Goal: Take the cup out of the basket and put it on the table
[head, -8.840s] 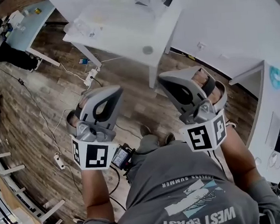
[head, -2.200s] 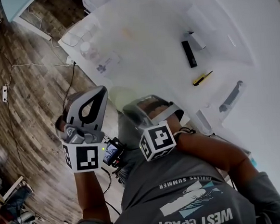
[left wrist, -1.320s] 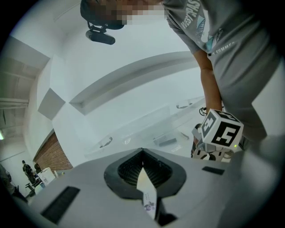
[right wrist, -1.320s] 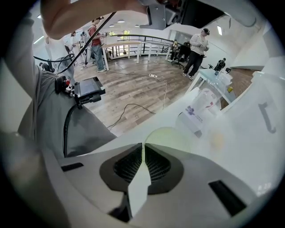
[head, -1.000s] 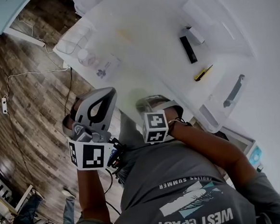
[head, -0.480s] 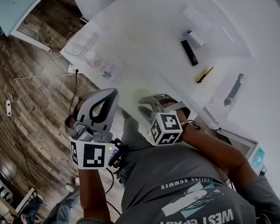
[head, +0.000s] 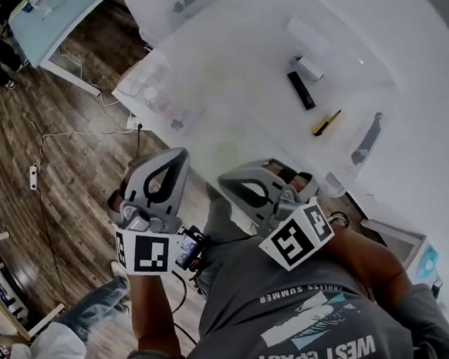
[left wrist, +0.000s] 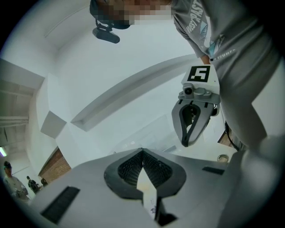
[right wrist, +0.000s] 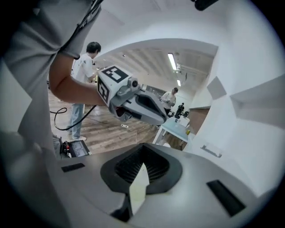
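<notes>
Both tools hover chest-high, short of the counter [head: 261, 48] edge. The left tool [head: 178, 155] is pressed together on nothing, and the right tool [head: 229, 184] has just snapped together, equally empty — a parked pose, I'd judge, keeping them clear of things. A small round rim [head: 335, 183] on the counter just right of the right tool may be the cup — too faint to be sure.

The white table [head: 239, 65] carries a black bar-shaped item [head: 301, 90] just beside a small white box [head: 309, 68], a yellow-and-black utility knife [head: 326, 123], a grey tool [head: 367, 138] and clear containers [head: 154, 95] at its left edge
</notes>
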The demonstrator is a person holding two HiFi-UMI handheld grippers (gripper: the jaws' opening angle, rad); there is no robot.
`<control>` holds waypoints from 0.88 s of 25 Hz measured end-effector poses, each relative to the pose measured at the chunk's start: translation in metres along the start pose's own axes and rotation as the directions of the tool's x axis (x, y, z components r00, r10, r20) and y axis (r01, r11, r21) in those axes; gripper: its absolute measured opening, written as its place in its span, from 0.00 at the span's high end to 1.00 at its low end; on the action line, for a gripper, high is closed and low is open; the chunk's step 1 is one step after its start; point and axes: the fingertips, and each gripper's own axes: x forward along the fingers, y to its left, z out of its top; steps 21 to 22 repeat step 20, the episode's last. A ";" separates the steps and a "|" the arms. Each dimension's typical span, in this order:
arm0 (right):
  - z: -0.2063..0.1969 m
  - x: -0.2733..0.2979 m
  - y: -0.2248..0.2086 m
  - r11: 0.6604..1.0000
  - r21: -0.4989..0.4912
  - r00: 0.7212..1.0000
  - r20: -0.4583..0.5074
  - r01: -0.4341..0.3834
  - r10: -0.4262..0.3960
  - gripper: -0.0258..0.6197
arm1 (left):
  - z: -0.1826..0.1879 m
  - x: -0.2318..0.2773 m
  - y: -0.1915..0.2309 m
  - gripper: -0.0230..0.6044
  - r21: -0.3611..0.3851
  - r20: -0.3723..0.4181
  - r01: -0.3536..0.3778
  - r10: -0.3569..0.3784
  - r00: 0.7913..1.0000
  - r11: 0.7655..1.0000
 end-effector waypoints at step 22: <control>0.010 -0.199 0.030 0.995 -0.002 0.975 0.200 0.098 -0.096 0.94 | 0.134 -0.024 -0.105 0.95 0.133 -0.084 -0.064 0.076 0.994 0.989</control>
